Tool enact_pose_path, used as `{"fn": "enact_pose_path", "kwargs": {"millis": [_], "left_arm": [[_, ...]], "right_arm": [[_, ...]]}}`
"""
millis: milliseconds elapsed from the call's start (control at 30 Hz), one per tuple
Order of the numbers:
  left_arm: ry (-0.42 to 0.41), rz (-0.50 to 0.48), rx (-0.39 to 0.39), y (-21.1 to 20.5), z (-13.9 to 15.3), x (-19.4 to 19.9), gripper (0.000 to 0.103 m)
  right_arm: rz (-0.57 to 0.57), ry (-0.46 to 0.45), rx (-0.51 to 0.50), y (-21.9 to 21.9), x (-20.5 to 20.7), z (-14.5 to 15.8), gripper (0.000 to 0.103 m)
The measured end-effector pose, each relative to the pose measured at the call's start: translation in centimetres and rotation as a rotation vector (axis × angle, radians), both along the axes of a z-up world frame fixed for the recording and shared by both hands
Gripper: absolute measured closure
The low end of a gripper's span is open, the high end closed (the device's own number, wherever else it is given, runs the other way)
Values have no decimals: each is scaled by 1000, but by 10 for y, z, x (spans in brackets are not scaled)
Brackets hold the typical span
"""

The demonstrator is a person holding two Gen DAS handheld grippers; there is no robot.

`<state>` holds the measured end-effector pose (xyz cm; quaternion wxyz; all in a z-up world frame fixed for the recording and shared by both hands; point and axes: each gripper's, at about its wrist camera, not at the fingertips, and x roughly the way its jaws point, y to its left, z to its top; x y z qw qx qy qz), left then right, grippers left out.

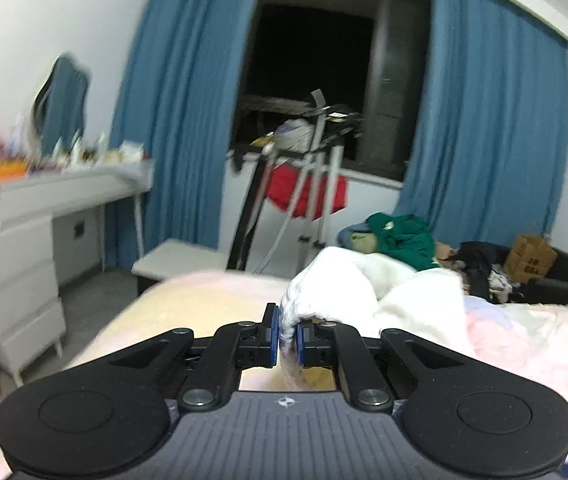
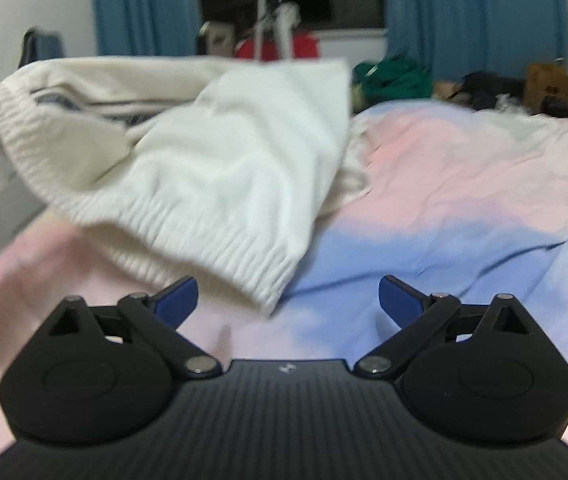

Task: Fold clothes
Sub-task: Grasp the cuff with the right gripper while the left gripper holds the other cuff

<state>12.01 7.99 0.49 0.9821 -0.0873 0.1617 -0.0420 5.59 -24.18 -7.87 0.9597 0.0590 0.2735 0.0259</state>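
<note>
A white knitted sweater with ribbed hems lies partly lifted over the bed. In the left wrist view my left gripper is shut on a ribbed edge of the sweater, which bunches up just beyond the blue pads. In the right wrist view the sweater hangs stretched from the upper left, dark stripes showing inside it, and its ribbed hem droops toward me. My right gripper stands open just under that hem, its fingers touching nothing.
The bed sheet is pink, blue and pale yellow. A pile of clothes with a green garment lies at the bed's far end beside a cardboard box. A white dresser, a drying rack and blue curtains stand behind.
</note>
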Motion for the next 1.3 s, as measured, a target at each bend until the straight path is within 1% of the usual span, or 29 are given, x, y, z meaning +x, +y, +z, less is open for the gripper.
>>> {"fn": "enact_pose_path", "kwargs": {"millis": [33, 67, 100, 133, 167, 233, 267, 300, 400, 500, 567, 600, 633, 700, 733, 833, 867, 900, 933, 1000, 1067, 1100, 1167, 1233, 1300], "left_arm": [[19, 10, -30, 11, -6, 4, 94], [33, 21, -52, 19, -11, 7, 94], [53, 36, -58, 26, -17, 11, 94], [74, 43, -54, 31, -22, 15, 93], [91, 43, -53, 34, -27, 21, 93], [134, 42, -63, 43, -36, 25, 93], [154, 42, -64, 47, -40, 26, 93], [174, 42, -64, 51, -44, 28, 92], [177, 39, -29, 49, -48, 31, 91], [189, 36, -29, 53, -52, 30, 90], [211, 37, -36, 42, -54, 41, 90], [219, 36, -37, 39, -53, 45, 90], [223, 34, -35, 39, -53, 45, 89], [235, 27, -33, 34, -53, 43, 82], [246, 20, -32, 30, -53, 44, 81], [261, -4, -25, 24, -54, 42, 69], [266, -5, -17, 24, -54, 41, 60], [271, -6, -9, 23, -54, 40, 54], [281, -6, -7, 24, -53, 38, 51], [303, -15, -15, 27, -50, 31, 42], [322, -29, -23, 29, -47, 24, 40], [328, -41, -29, 31, -44, 19, 39], [330, -75, -70, 36, -40, 4, 35], [333, -106, -133, 42, -37, -12, 32], [311, -167, -213, 43, -38, -25, 27]], "right_arm": [[7, 4, -19, 5, 2, -2, 7], [12, 8, -36, 9, 4, -5, 11], [-1, 11, -43, 10, 8, -6, 15], [-16, 15, -47, 11, 13, -8, 25], [-41, 25, -33, 8, 20, -10, 30], [-89, 35, 3, 3, 34, -12, 34], [-110, 34, 24, 0, 40, -13, 39], [-114, 30, 41, -1, 45, -14, 40], [-119, 8, 80, 1, 51, -21, 43], [-126, -18, 89, 6, 58, -24, 48], [-97, -5, 128, 9, 62, -24, 70], [-85, 0, 144, 11, 64, -23, 71], [-86, -7, 138, 12, 61, -20, 74], [-87, -25, 137, 13, 55, -12, 76], [-90, -37, 143, 12, 53, -7, 77], [-98, -60, 163, 12, 43, 7, 80], [-90, -75, 167, 14, 38, 12, 81], [-82, -91, 169, 15, 32, 18, 82], [-74, -116, 156, 18, 24, 25, 84], [-66, -180, 123, 22, 5, 41, 85], [-61, -242, 114, 22, -14, 57, 86], [-56, -257, 115, 20, -21, 61, 86], [-48, -266, 104, 18, -29, 65, 86], [-56, -222, 93, 16, -26, 61, 86], [-76, -158, 119, 9, -16, 54, 86]]}}
